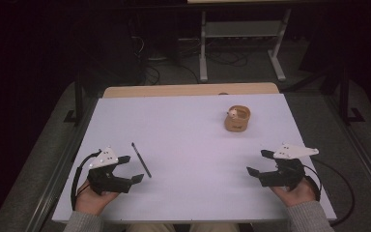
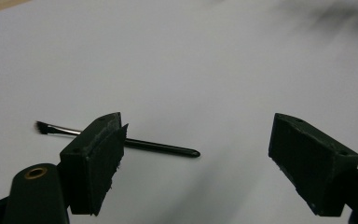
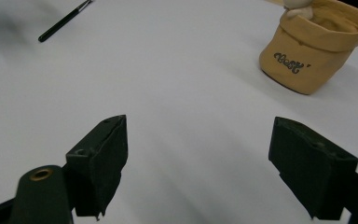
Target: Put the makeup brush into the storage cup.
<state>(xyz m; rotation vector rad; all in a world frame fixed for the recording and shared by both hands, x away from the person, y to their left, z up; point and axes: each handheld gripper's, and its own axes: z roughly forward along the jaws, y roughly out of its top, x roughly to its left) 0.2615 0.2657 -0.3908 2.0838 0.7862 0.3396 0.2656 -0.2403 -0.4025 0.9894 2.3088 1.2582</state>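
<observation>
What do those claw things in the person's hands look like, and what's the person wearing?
The left claw and right claw are both black, each with two blocky black fingers. Each carries a pale grey three-cornered plate on top and trails a thin black cable. A small brass-coloured ring sits near one finger's base. The person wears grey knitted sleeves.

so the left gripper (image 2: pixel 196 154) has its two black jaws spread wide with nothing between them, hovering over the white table surface (image 2: pixel 191 60). a thin black brush (image 2: pixel 163 147) lies flat just past the left jaw, bristle tip pointing left, part of its handle hidden behind that jaw. a strip of wooden edge shows in the top left corner.
</observation>
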